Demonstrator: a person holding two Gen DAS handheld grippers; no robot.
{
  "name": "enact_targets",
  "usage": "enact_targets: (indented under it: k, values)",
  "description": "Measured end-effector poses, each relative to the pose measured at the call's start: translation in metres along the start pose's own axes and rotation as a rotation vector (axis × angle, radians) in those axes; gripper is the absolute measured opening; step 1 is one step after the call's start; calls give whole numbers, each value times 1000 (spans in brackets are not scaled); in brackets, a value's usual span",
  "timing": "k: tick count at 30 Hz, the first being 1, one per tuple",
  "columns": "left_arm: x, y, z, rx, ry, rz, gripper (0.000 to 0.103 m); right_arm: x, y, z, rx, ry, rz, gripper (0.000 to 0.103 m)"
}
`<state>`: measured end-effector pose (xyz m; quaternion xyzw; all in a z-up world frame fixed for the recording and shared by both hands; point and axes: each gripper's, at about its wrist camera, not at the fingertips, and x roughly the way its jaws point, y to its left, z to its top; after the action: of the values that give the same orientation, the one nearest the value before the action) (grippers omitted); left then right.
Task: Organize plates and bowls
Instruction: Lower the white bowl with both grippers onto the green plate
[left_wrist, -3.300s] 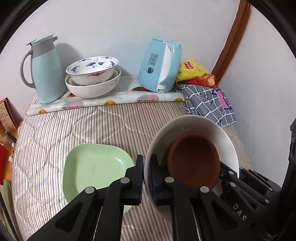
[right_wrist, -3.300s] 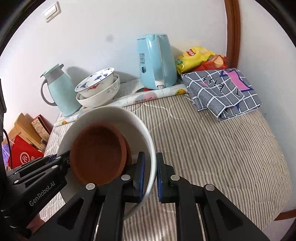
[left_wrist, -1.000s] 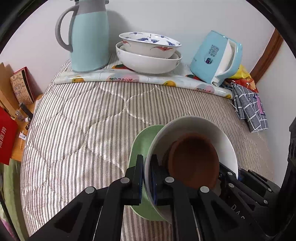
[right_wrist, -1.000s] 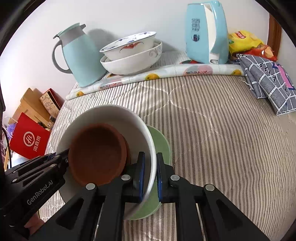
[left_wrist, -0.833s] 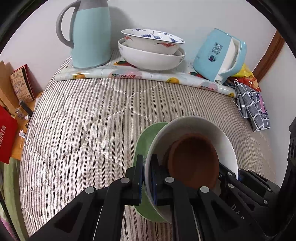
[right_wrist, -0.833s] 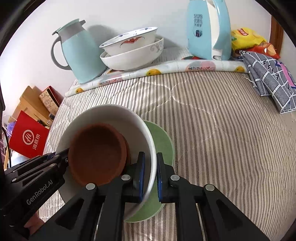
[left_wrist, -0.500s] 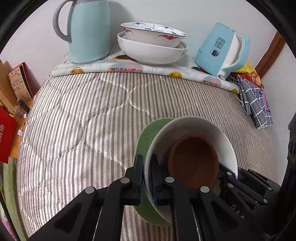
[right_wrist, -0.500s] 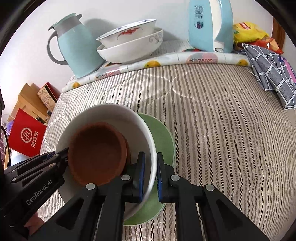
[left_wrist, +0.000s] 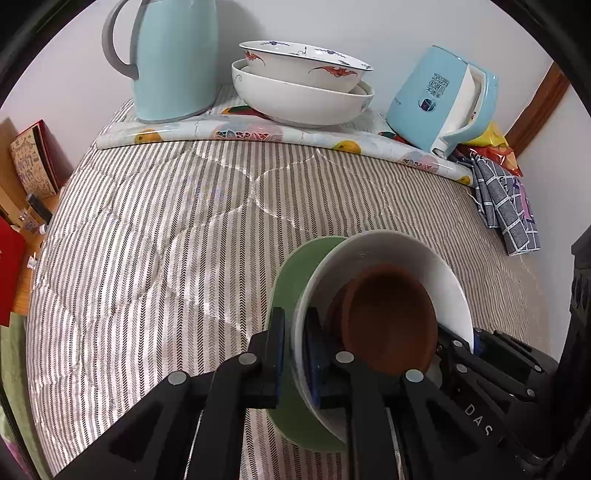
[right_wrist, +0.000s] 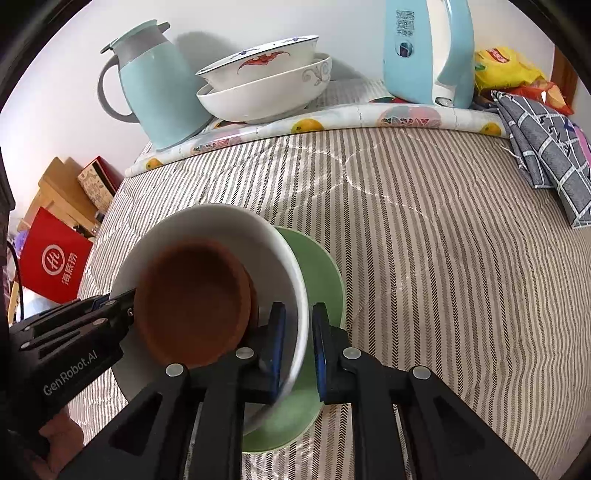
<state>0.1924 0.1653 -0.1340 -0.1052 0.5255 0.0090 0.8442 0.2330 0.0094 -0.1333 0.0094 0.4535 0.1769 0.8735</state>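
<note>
Both grippers clamp the same white bowl (left_wrist: 388, 258) by opposite rim sides: left gripper (left_wrist: 294, 354) pinches the near-left rim, right gripper (right_wrist: 297, 347) pinches the near-right rim, jaws nearly closed on the thin wall in both views. Brown bowl (right_wrist: 192, 299) sits nested inside the white bowl, tilted toward the left gripper's side. Key relation: the green plate (right_wrist: 321, 273) lies directly under the white bowl on the striped quilt (left_wrist: 166, 221), showing only as a crescent past the rim, so the drop is straight down; neither hand is nearer, both share the load. Cannot tell if the bowl base already touches the plate. Versus 3.3 s ago: the plate then sat well left of the held bowl, fully exposed in the left wrist view; now the bowl covers most of it, and the back stack of two patterned bowls (left_wrist: 301, 88) looms larger, so the pair has moved forward and left over the plate. Thermos jug (left_wrist: 170, 59) and kettle (left_wrist: 439, 99) stand unchanged at the back. Likely step: lower and release.
</note>
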Motion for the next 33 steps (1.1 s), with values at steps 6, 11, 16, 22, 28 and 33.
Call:
enact_targets:
  k: [6, 11, 16, 22, 28, 33]
  values:
    - [-1, -1, -2, 8, 6, 2, 14, -2, 2, -2, -27, 8, -7, 18]
    - [-2, 0, -1, 13, 16, 2, 14, -2, 2, -2, -30, 22, 1, 19]
    - [-3, -2, -1, 25, 17, 10, 13, -2, 3, 0, -38, 39, 8, 19]
    - [-4, -5, -1, 41, 14, 29, 13, -1, 2, 2, -39, 64, 17, 20]
    - [-4, -4, -1, 28, 16, 24, 13, -2, 2, 2, -25, 65, 20, 20]
    - [-4, 2, -2, -4, 20, -13, 13, -4, 0, -2, -7, 48, 36, 22]
